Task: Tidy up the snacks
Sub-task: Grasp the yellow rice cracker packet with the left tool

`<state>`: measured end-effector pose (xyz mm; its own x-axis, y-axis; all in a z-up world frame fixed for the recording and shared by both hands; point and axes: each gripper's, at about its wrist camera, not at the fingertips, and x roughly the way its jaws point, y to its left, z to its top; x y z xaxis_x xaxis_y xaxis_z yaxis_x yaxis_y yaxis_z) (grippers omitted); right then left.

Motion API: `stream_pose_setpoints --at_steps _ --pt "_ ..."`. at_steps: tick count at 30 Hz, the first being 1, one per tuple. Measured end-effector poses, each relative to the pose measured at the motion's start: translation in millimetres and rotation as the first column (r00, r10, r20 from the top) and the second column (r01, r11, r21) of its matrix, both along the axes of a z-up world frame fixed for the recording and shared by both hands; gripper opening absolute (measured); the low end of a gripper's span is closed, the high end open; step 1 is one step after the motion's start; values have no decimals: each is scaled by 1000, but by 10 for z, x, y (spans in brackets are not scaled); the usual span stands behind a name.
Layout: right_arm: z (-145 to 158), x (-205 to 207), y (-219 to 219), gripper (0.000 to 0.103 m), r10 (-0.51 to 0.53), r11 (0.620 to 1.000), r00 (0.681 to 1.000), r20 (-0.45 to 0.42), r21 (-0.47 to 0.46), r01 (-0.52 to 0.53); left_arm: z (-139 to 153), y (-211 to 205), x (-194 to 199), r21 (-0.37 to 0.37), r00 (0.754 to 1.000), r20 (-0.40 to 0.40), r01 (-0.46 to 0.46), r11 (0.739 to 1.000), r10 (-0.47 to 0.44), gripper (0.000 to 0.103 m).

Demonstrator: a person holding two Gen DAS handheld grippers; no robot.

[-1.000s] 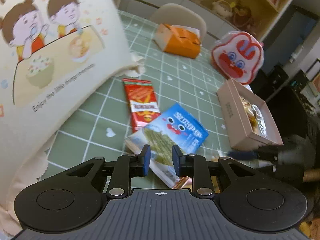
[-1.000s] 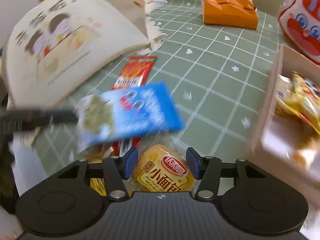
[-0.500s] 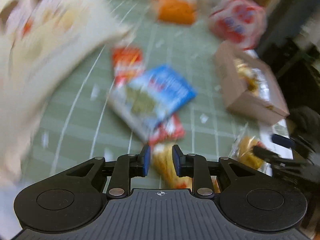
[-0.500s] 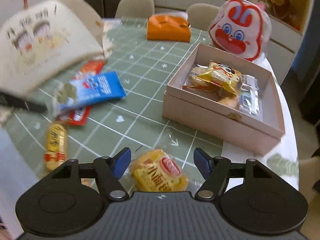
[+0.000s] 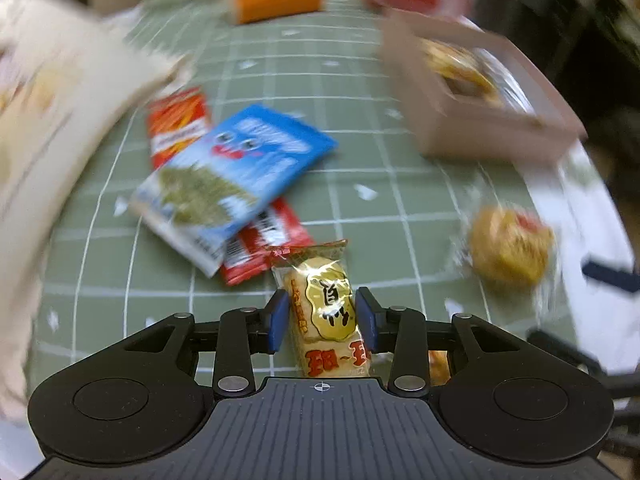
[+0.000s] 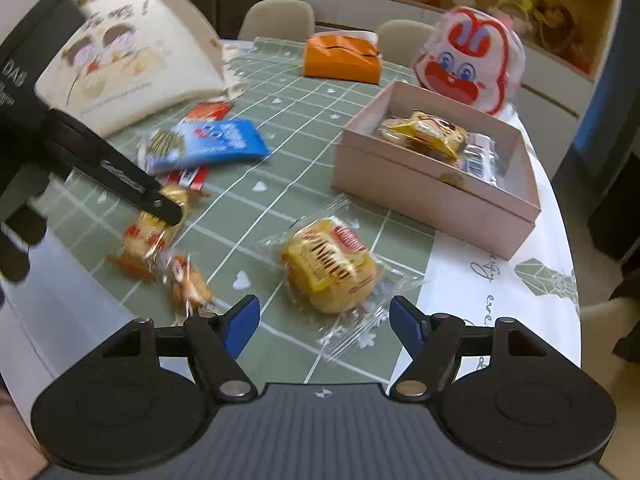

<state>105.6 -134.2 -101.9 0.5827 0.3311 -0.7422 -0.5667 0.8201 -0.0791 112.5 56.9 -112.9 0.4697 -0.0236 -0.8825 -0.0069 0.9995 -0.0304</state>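
Observation:
My left gripper has its blue pads on both sides of a gold rice cracker pack lying on the green checked table; it also shows in the right wrist view. The jaws look closed against the pack. My right gripper is open and empty, just short of a round yellow bun pack, also seen in the left wrist view. A blue seaweed pack lies over a red snack pack. The pink box holds several snacks.
A cream printed tote bag stands at the left. An orange tissue box and a red-and-white rabbit bag stand at the back. A small wrapped snack lies near the table's front edge. Chairs stand behind the table.
My left gripper let the blue pack down on the table, moved back and opened wider around the gold cracker pack. My right gripper drew back from the bun pack and opened wider.

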Motion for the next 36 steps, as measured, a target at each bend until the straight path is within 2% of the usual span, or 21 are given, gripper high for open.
stream_pose_setpoints --at_steps 3,5,9,14,18,24,27,28,31,35,36 --pt "-69 -79 56 72 14 1000 1000 26 -17 -14 -1 -30 -63 24 999 4 49 999 -49 42" --pt "-113 -112 103 72 17 1000 999 33 -22 -16 -7 28 -87 -8 1000 -9 30 1000 -30 42" --pt "-176 -108 187 73 31 999 999 9 -24 -31 12 135 -121 -129 999 -43 -14 992 9 42" --pt "-191 -107 241 75 50 998 999 5 -48 -50 63 118 -168 -141 999 -31 -32 990 28 42" --pt "-198 -95 190 75 52 998 998 -21 -34 -53 129 95 -206 -118 1000 -17 -16 993 14 42" --pt "-231 -89 46 75 2 999 1000 -26 -37 -3 99 -79 -331 -70 998 -30 61 996 -63 42" --pt "-264 -31 -42 75 -55 998 998 -42 -37 53 41 -178 -357 14 996 -18 85 996 -85 42" --pt "-271 -9 -65 75 -70 997 996 -48 -36 69 34 -178 -357 34 996 -16 91 995 -90 45" --pt "-284 16 -132 75 -102 995 993 -62 -27 101 38 -99 -342 67 997 -7 81 994 -81 45" --pt "-306 -9 -124 77 -111 994 992 -56 -24 110 28 20 -264 -64 999 -8 42 997 -43 44" --pt "-309 -9 -114 77 -112 994 992 -54 -22 111 15 16 -240 -68 999 -5 35 997 -35 44"
